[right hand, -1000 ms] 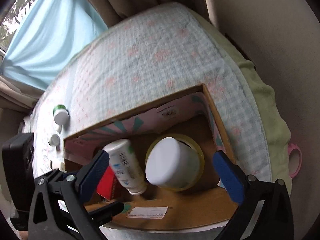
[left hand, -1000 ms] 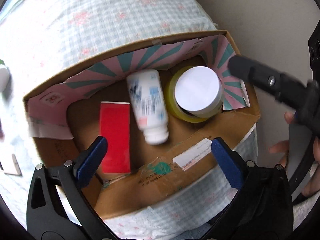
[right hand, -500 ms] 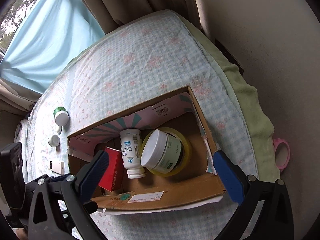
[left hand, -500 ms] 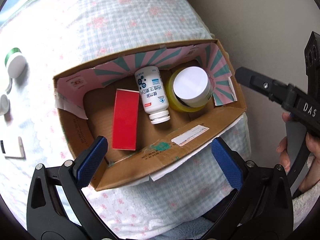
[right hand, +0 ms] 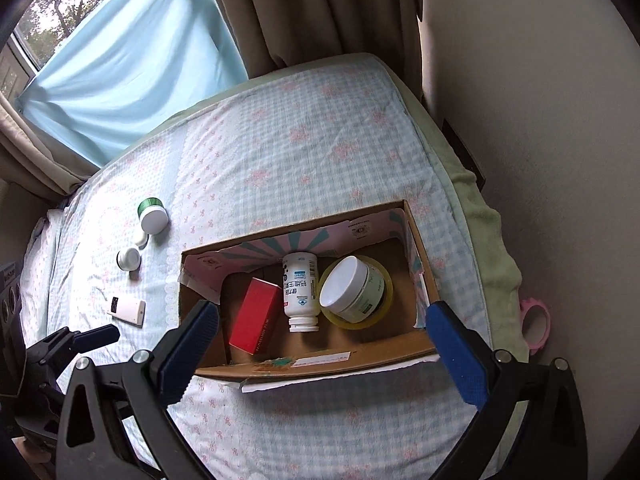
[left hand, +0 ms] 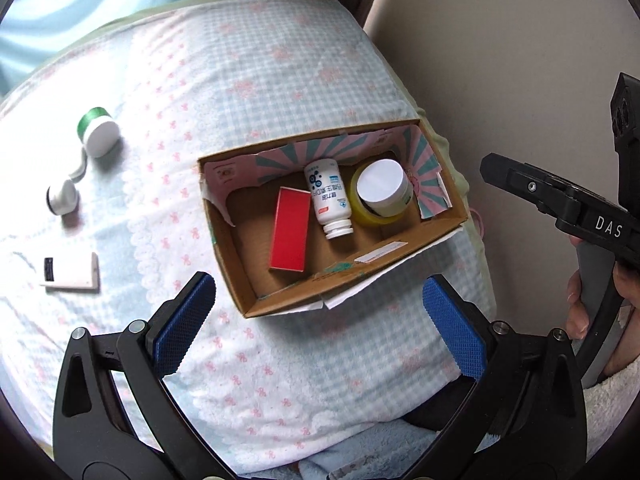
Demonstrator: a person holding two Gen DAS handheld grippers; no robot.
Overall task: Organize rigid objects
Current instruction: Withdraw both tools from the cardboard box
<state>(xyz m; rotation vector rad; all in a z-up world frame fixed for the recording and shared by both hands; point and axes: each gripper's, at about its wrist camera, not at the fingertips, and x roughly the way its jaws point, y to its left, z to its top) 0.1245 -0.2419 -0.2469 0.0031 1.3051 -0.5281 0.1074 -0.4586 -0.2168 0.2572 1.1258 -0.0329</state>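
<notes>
An open cardboard box [left hand: 280, 300] [right hand: 360, 360] lies on the bed. In it are a red carton [left hand: 290, 234] [right hand: 256, 320], a white pill bottle [left hand: 328, 198] [right hand: 300, 290] on its side, and a white-lidded jar [left hand: 382, 188] [right hand: 350, 284] resting in a yellow tape roll [left hand: 360, 212] [right hand: 384, 300]. My left gripper [left hand: 320, 328] is open and empty above the box's near side. My right gripper [right hand: 320, 352] is open and empty, also above the box; its body [left hand: 560, 204] shows in the left wrist view.
Left of the box on the checked bedspread lie a green-banded white jar [left hand: 98, 132] [right hand: 152, 216], a small white jar [left hand: 62, 200] [right hand: 129, 259] and a flat white device [left hand: 72, 272] [right hand: 127, 310]. A wall runs along the right; a pink tape roll [right hand: 534, 326] sits beside the bed.
Both grippers have pulled back and up from the box, so the box looks smaller. The pill bottle and jar have settled in the box. Both grippers stay open.
</notes>
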